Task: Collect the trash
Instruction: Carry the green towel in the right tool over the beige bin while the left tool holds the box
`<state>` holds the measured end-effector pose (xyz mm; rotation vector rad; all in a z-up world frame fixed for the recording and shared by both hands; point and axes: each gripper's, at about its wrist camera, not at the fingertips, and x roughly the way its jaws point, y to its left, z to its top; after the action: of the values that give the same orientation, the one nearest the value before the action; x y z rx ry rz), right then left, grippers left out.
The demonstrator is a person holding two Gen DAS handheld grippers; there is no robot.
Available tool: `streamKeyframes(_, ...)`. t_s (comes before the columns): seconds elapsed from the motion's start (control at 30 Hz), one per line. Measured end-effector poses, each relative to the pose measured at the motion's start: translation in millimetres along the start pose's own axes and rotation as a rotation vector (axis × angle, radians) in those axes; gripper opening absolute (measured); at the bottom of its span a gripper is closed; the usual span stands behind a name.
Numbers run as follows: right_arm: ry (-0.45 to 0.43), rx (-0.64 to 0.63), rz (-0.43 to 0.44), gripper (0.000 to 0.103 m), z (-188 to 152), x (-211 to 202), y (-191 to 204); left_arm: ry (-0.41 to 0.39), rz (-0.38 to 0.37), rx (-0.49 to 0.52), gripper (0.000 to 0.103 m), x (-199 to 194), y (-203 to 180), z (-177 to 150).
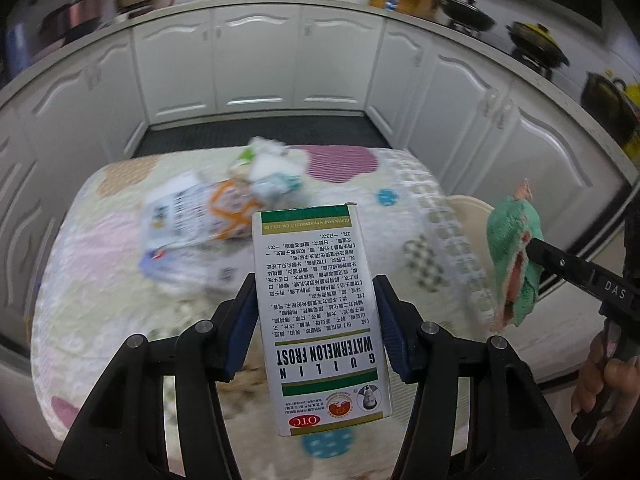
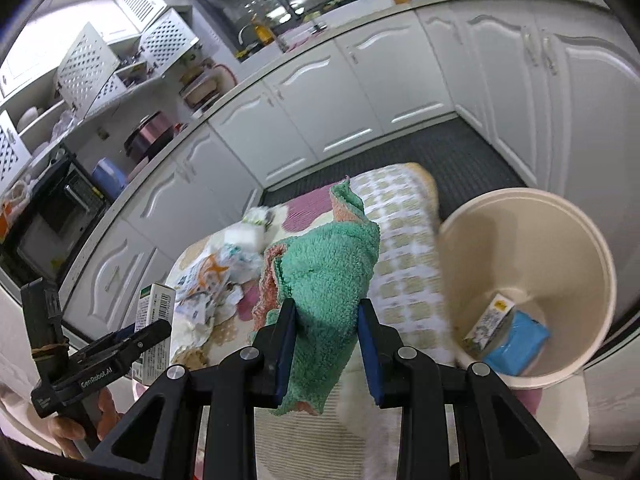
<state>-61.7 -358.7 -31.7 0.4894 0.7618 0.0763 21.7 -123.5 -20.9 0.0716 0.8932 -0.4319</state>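
My left gripper [image 1: 316, 292] is shut on a white and green medicine box [image 1: 320, 312] printed "Watermelon Frost", held above the table. The box also shows in the right wrist view [image 2: 154, 320]. My right gripper [image 2: 326, 312] is shut on a green and pink cloth [image 2: 328, 276], held up near the table's right edge; the cloth also shows in the left wrist view [image 1: 514, 256]. A cream trash bin [image 2: 524, 240] stands right of the table, with a blue packet [image 2: 516, 342] and a small carton [image 2: 490, 322] inside. Crumpled wrappers [image 1: 200, 224] lie on the table.
The table has a patterned quilted cover [image 1: 100, 280]. White kitchen cabinets [image 1: 256, 64] run along the back and both sides, with a dark floor mat [image 1: 260, 136] between. Pans [image 1: 468, 12] sit on the right counter.
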Motion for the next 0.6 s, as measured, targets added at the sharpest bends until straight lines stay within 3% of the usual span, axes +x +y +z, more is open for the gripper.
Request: streamKeyframes(0.6,-0.046,0.118,-0.124,0.029,8,-30,-83,0.052,-0.108,0.129,0.054,60,-105,32)
